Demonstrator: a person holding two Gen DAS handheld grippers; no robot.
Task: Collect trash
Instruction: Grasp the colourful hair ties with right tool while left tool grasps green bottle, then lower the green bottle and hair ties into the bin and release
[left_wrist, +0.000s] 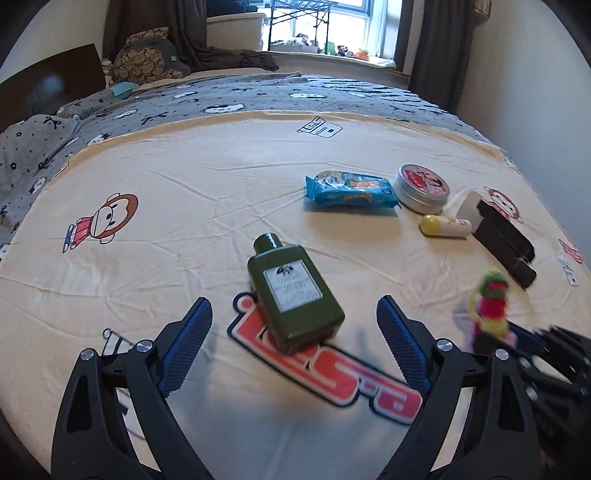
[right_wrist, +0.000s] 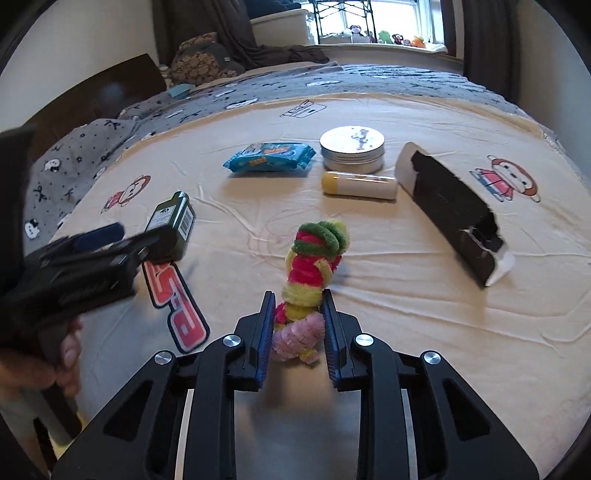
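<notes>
- My right gripper (right_wrist: 298, 325) is clamped on the fuzzy pipe-cleaner bundle (right_wrist: 314, 258), near centre of the cream sheet (right_wrist: 406, 314).
- My left gripper (left_wrist: 295, 332) stands wide, empty, around the green bottle (left_wrist: 293, 291).

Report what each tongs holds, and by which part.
Right tongs: shut on the pipe-cleaner twist, at its lower pink end. Left tongs: open, holding nothing.

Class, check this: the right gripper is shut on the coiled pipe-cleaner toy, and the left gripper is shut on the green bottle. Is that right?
Not quite. The left gripper is open; its wrist view shows the green bottle lying free on the sheet beyond its blue pads. The right gripper is indeed shut on the pipe-cleaner toy.
</notes>
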